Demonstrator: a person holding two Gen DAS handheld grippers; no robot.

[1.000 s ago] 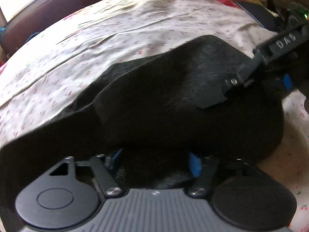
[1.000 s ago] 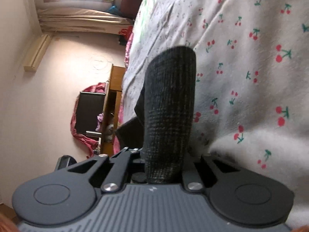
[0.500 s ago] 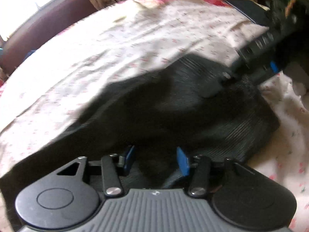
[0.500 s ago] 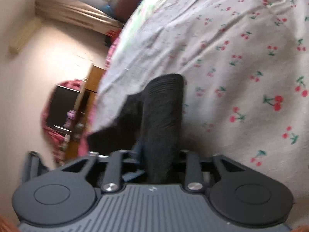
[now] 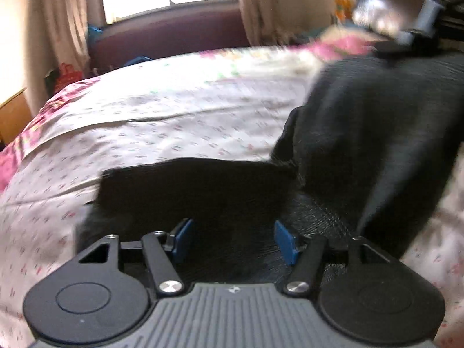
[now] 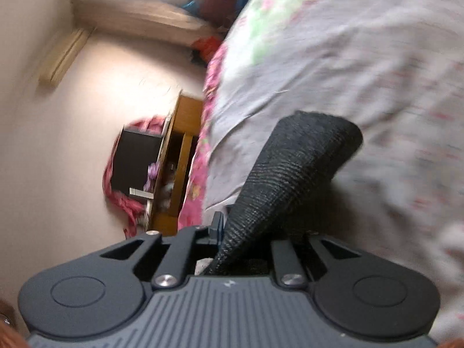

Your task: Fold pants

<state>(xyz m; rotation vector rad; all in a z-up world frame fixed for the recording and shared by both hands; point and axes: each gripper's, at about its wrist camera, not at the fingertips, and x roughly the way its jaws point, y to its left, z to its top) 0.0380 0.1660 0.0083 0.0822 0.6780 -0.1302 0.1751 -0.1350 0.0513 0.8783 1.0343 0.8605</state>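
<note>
My left tongs (image 5: 233,239) have just been opening; the blue pads stand apart over the black pants (image 5: 362,133), which lie on the bed (image 5: 162,121). My right tongs (image 6: 232,240) have just closed, clamped on a lifted fold of the pants (image 6: 293,171).

No readable words, labels or numbers appear in either view; the only mark is a small pale emblem moulded on each claw's ribbed grey housing, too small and blurred to identify as a brand.
</note>
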